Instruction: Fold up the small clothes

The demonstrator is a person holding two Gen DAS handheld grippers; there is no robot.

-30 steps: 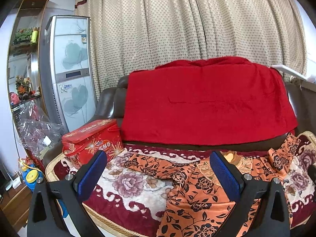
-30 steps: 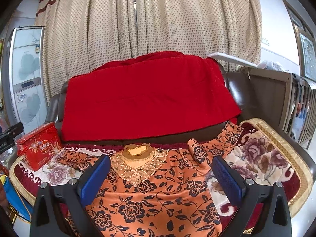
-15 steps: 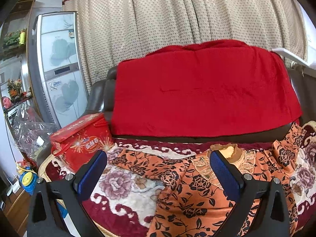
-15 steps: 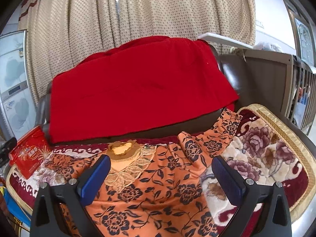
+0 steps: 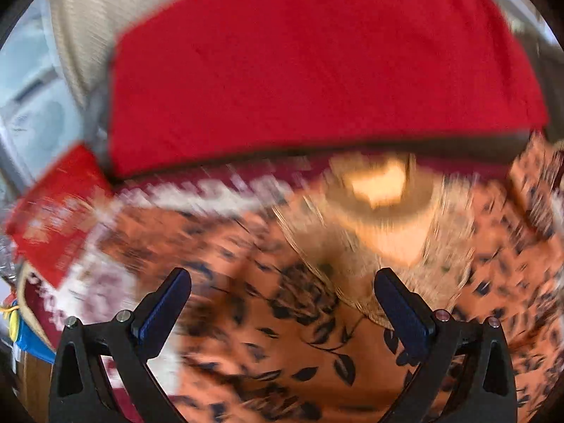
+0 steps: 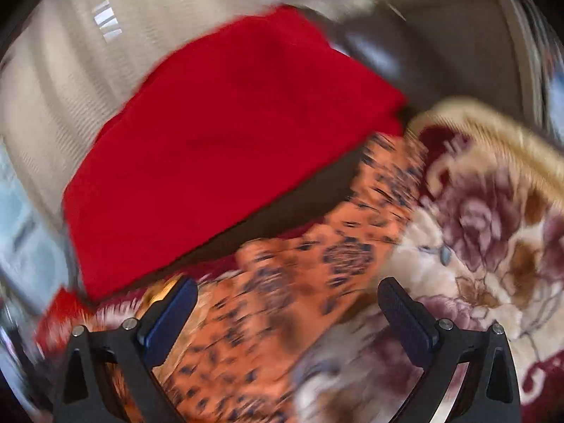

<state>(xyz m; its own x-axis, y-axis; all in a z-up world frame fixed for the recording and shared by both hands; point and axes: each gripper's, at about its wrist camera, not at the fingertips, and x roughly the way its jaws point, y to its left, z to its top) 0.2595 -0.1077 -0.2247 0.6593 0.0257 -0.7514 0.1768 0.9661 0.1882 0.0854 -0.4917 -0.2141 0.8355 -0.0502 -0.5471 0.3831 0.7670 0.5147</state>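
Risk: both views motion-blurred. Left hand-held gripper [image 5: 282, 303] and right hand-held gripper [image 6: 287, 312] jaws wide apart, empty, above orange floral garment [image 5: 282, 335] spread on sofa blanket [image 6: 486, 246]. Fast approach could pinch blanket too, or bunch sleeve [image 6: 352, 246].

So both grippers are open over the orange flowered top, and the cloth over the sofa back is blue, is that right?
Not quite. The cloth over the sofa back is red, not blue, as the left wrist view shows. The rest holds: the left gripper and right gripper are open over the orange flowered top.
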